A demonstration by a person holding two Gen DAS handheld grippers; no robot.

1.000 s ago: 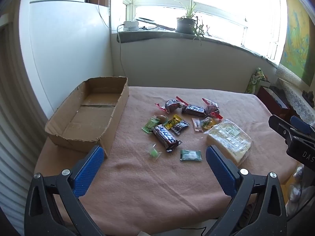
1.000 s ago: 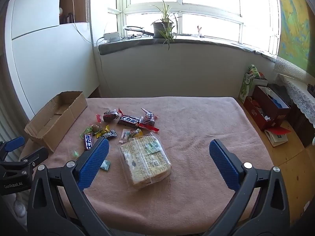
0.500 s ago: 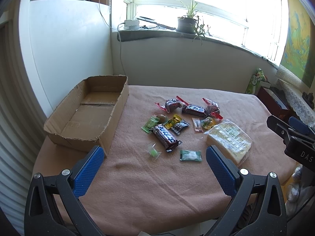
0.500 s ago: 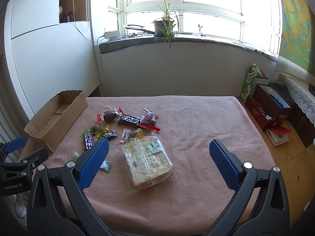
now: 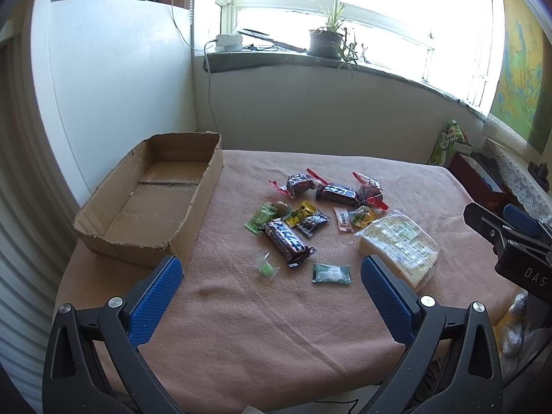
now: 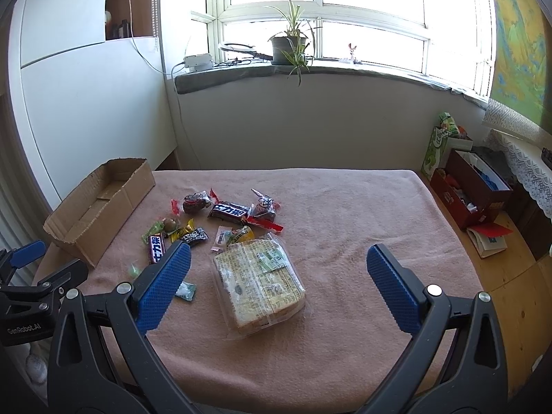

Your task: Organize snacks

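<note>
Potted plant on windowsill, pink tablecloth, red box on floor

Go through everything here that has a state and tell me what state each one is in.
Left tool: open, holding nothing.
Right tool: open, holding nothing.
Cardboard box: open top, empty inside.
Clear-wrapped bread pack: sealed, lying flat on the cloth.
Chocolate bars: wrapped, loose on the cloth, outside the box.
Red box on the floor: open.

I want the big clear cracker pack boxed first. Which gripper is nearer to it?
Right. The right gripper hovers open just short of the cracker pack; the left gripper is open further left, near the cardboard box.
</note>
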